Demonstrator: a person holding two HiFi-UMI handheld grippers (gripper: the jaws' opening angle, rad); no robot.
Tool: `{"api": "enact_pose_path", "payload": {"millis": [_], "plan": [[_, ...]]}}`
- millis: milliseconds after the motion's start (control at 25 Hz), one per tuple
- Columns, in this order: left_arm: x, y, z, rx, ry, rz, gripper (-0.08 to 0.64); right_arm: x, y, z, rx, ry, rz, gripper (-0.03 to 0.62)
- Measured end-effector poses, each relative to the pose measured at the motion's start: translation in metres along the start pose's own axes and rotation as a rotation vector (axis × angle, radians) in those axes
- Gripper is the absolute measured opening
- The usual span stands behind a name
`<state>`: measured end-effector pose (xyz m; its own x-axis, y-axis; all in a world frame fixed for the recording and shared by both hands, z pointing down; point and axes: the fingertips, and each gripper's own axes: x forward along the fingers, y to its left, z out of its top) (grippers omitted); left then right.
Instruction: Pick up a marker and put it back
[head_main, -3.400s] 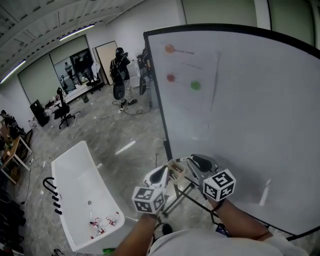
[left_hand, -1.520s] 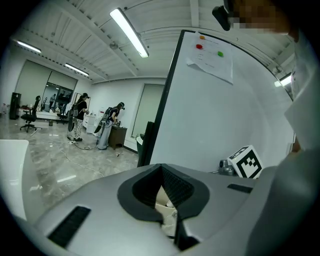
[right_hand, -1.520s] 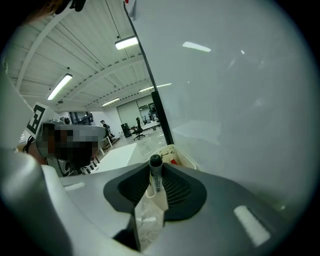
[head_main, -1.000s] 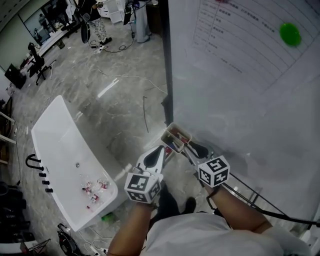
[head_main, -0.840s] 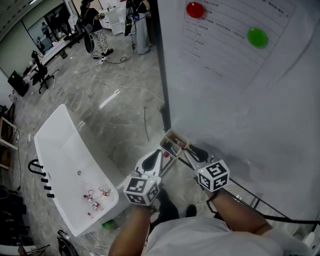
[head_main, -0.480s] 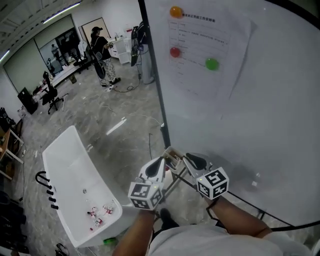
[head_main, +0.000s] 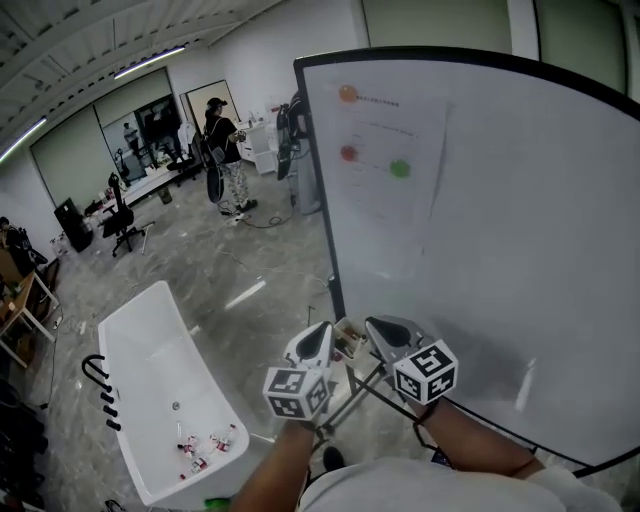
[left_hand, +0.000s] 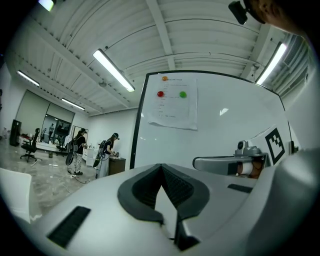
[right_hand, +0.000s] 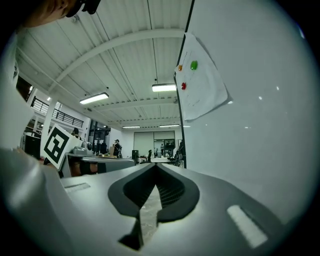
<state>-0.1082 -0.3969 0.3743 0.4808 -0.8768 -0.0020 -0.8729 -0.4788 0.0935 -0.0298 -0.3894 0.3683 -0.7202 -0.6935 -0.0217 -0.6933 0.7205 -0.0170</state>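
Right gripper (head_main: 374, 326) has snapped shut, empty; left gripper (head_main: 323, 330) likewise closed. Pick-up apparently not begun; next, open over tray (head_main: 351, 338).

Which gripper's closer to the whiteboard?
Right. The right gripper is alongside the whiteboard; the left gripper is farther out, on the right one's other side.

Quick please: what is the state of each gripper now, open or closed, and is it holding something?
Left gripper: closed, nothing between its jaws.
Right gripper: closing to fully shut, nothing between its jaws.
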Motion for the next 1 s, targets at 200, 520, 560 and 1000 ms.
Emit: {"api": "enact_pose_path", "payload": {"millis": [200, 520, 560, 1000], "plan": [[-0.014, -0.005, 0.006, 0.010, -0.008, 0.002, 0.005, -0.008, 0.012, 0.004, -0.014, 0.001, 0.004, 0.002], [-0.023, -0.010, 0.013, 0.023, -0.007, -0.005, 0.005, -0.011, 0.017, 0.010, -0.004, 0.004, -0.014, 0.002], [-0.022, -0.010, 0.014, 0.025, -0.008, -0.005, 0.005, -0.010, 0.015, 0.012, -0.004, 0.002, -0.017, 0.002], [-0.017, -0.012, 0.019, 0.031, -0.011, -0.025, 0.005, -0.006, 0.009, 0.017, 0.006, -0.009, -0.030, 0.002]]}}
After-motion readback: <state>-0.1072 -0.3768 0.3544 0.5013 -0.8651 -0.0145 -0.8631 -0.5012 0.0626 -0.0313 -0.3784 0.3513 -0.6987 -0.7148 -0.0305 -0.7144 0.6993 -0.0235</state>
